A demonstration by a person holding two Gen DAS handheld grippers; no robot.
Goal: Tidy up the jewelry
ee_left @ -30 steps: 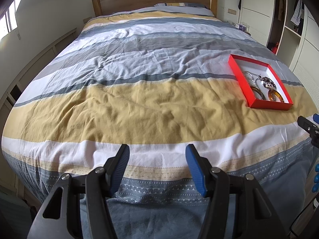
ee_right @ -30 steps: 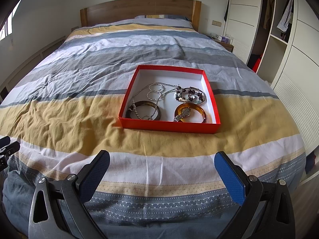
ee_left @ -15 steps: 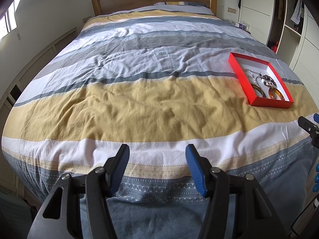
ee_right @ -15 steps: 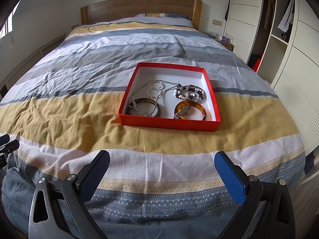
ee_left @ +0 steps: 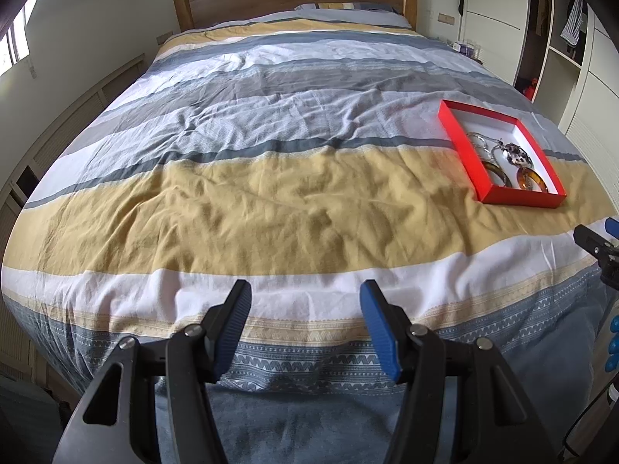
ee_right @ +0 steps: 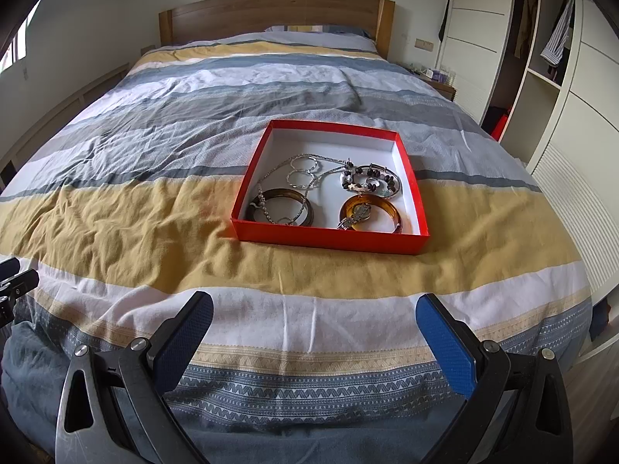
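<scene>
Wide bed (ee_right: 162, 212) under a rumpled duvet striped grey, white and mustard; resting on the mustard band, a shallow red tray (ee_right: 329, 236) of jewelry.

Legible text, labels, brands, numbers, signs: none in either wrist view. Red box (ee_right: 329, 236): plain walls and plain white lining, no print or maker's mark to be read. Striped duvet (ee_right: 154, 212): woven bands and a geometric border only (the zigzag motif is ornament, not lettering). Small items on the bedside table (ee_right: 435, 74): too small and blurred to read, should they carry any label. Wall plate beside the headboard (ee_right: 423, 43): no marking can be made out. Blue gripper pads (ee_left: 381, 332): textured surface, no brand or number showing.
</scene>
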